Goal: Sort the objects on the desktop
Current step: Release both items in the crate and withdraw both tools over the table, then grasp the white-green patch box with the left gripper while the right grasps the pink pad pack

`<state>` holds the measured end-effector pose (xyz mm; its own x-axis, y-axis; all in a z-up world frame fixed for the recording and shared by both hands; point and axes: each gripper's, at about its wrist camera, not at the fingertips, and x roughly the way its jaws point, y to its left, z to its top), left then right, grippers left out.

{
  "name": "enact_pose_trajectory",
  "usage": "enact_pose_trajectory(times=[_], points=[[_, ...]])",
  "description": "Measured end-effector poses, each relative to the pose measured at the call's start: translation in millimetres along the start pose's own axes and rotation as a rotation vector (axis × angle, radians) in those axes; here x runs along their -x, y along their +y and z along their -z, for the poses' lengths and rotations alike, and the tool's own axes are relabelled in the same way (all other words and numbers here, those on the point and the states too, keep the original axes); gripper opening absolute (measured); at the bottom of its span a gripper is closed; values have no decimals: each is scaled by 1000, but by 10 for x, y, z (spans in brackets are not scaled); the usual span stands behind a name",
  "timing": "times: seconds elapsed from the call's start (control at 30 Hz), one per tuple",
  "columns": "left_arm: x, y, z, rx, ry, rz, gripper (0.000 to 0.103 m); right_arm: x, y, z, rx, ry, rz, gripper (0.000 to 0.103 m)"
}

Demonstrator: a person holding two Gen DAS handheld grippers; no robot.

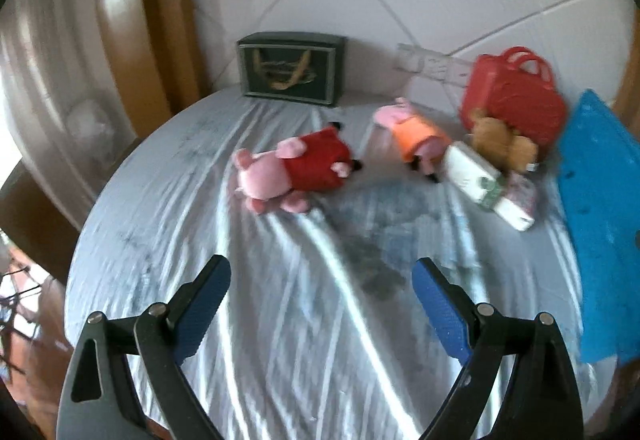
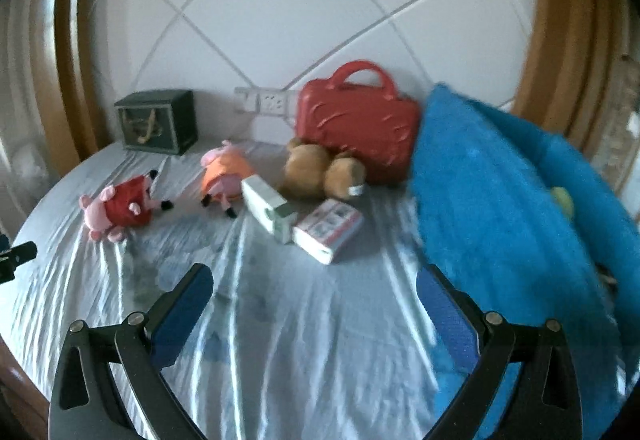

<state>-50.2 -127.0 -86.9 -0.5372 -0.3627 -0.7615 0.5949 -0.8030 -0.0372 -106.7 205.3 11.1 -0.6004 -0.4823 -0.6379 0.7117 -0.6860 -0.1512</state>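
A pink pig plush in a red dress point(image 1: 296, 170) point(image 2: 120, 210) lies on the grey cloth-covered table point(image 1: 280, 320) point(image 2: 300, 320). A pig plush in orange point(image 1: 416, 136) point(image 2: 226, 172) lies behind it. A brown bear plush point(image 1: 502, 144) point(image 2: 320, 170) leans on a red toy case point(image 1: 516, 100) point(image 2: 356, 124). Two white boxes point(image 1: 476, 176) point(image 2: 328, 226) lie in front of the bear. My left gripper point(image 1: 322, 272) and right gripper point(image 2: 314, 276) are both open and empty, hovering over the cloth short of the toys.
A dark green box point(image 1: 292, 68) point(image 2: 158, 128) stands at the back by the white wall. A blue fuzzy basket point(image 1: 600, 200) point(image 2: 512, 208) fills the right side. A wall socket point(image 2: 264, 102) sits behind the case. Wooden frames flank the wall.
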Motion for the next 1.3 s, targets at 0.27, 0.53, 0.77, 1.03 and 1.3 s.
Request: enact_pose_trajectory(times=[0.27, 0.53, 0.77, 1.03, 1.3], points=[[-368, 107, -173, 12, 37, -15, 93, -778, 134, -163, 42, 108, -51, 103], [-948, -388, -531, -100, 89, 120, 93, -1310, 117, -222, -31, 207, -30, 103], [-1562, -1203, -848, -175, 149, 211, 93, -1831, -161, -287, -117, 251, 48, 103], [-2277, -2470, -788, -243, 253, 344, 93, -2404, -695, -39, -211, 327, 116, 103], [-2729, -3209, -613, -370, 251, 284, 93, -2769, -979, 300, -255, 412, 115, 103]])
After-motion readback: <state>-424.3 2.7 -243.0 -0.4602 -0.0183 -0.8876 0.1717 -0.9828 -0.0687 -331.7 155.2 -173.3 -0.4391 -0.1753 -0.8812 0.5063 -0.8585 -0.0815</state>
